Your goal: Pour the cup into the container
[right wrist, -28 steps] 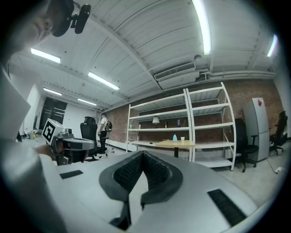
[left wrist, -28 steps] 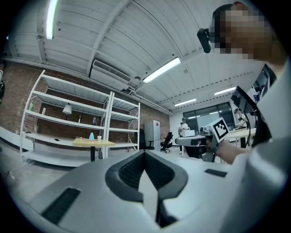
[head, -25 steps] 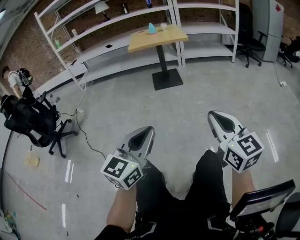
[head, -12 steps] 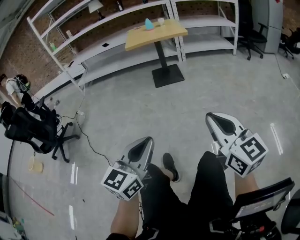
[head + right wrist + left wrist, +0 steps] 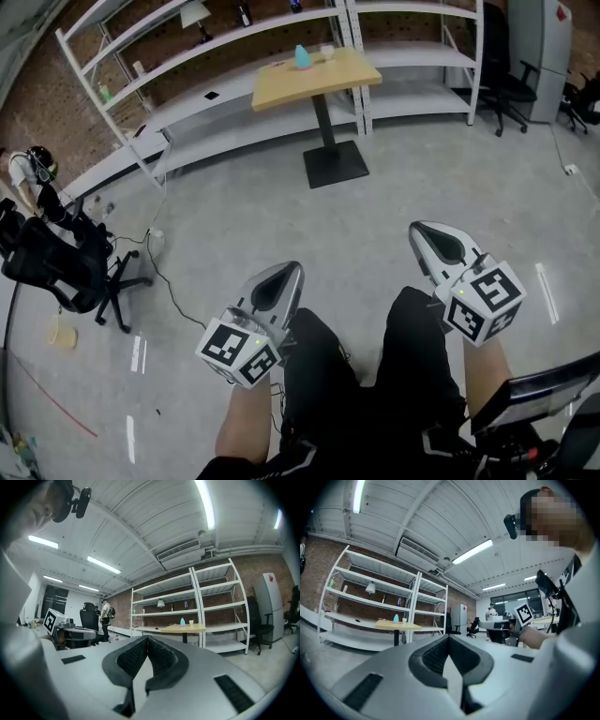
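Note:
Far ahead stands a small wooden-topped table. On it are a light blue container and a small white cup. They also show small in the left gripper view as container and cup, and in the right gripper view as container and cup. My left gripper and right gripper are held level in front of the person's body, well short of the table. Both are shut, with nothing between the jaws.
White shelving runs along the brick wall behind the table. A black office chair and a cable are on the floor at left, near a person. More chairs stand at the right. The person's legs are below.
The person has taken a step across the floor toward the table, legs swinging under the grippers. Both grippers stay shut and keep their place in front of the body.

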Motion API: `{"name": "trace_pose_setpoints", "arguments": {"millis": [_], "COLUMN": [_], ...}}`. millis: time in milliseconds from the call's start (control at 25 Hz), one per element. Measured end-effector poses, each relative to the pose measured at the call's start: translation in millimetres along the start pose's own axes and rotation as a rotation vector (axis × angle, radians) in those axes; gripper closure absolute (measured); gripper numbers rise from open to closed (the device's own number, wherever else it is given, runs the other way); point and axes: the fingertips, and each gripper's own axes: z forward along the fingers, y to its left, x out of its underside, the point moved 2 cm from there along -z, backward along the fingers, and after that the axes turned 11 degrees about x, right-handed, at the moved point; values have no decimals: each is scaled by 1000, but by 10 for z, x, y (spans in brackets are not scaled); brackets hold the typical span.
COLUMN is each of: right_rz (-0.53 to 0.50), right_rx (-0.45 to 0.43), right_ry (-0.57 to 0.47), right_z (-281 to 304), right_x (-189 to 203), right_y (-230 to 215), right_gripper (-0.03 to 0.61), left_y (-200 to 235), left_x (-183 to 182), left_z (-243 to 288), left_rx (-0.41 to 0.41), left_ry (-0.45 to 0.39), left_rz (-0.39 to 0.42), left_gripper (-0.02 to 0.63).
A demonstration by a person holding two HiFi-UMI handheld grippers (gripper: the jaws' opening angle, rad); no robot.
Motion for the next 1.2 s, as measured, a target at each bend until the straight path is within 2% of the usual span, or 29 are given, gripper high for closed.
{"name": "trace_pose_setpoints", "arguments": {"millis": [120, 360, 840, 1200], "right_rz": [-6, 42, 8, -32], "right_rx": [22, 45, -71, -95], "right_ry": [-3, 3, -32, -38], "right_z": [170, 583, 1644, 2510], "right_x": [-44, 27, -94, -137], "right_y": [-167, -656, -447, -610], "right_gripper": [578, 578, 578, 578], "left_y": [197, 523, 1312, 2125], "left_x": [-151, -77, -184, -133], "left_z": [242, 814, 882, 1329], "left_rx": [28, 36, -33, -36], "left_ry": [-8, 22, 8, -25], "left_rz": [38, 13, 61, 44], "left_gripper": [614, 614, 614, 614]}}
